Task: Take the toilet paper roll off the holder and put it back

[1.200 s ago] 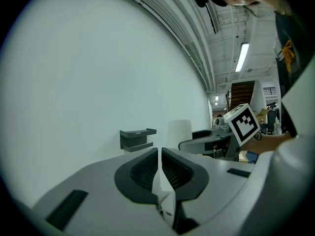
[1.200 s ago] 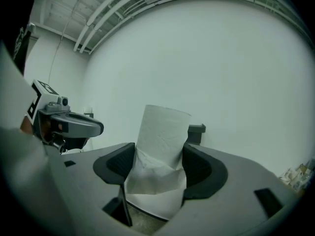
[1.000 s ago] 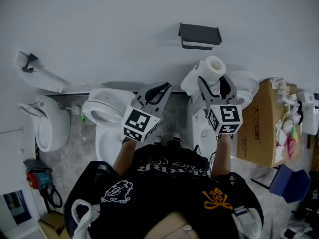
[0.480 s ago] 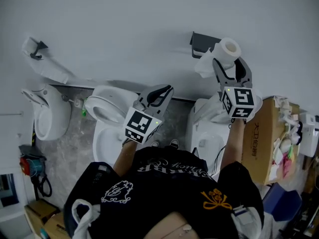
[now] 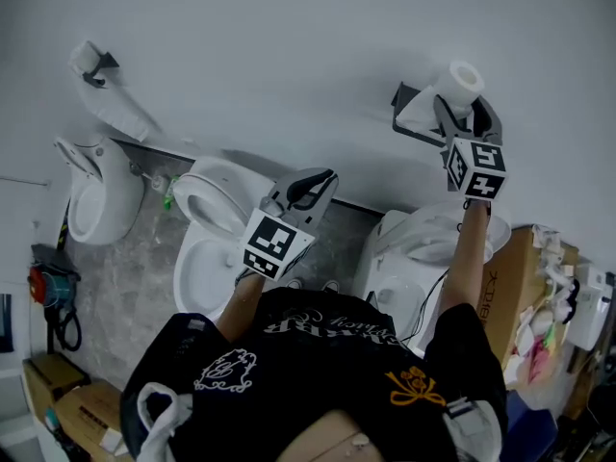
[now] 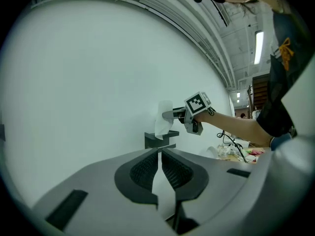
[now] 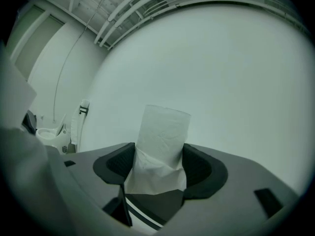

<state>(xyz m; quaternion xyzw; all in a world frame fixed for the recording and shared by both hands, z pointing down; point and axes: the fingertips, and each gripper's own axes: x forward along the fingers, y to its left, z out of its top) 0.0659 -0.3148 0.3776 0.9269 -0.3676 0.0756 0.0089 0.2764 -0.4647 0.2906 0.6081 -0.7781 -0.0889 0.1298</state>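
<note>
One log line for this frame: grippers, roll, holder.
right gripper: shut on white toilet paper roll | roll: by dark wall-mounted holder, not yet on it | left gripper: shut, empty

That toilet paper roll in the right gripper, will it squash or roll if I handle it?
Probably soft and light: the toilet paper roll is wound tissue held in the right gripper, so a hard squeeze may dent it. It's round with a hollow core, so it would likely roll if laid sideways. Its loose sheet looks floppy and may snag.
</note>
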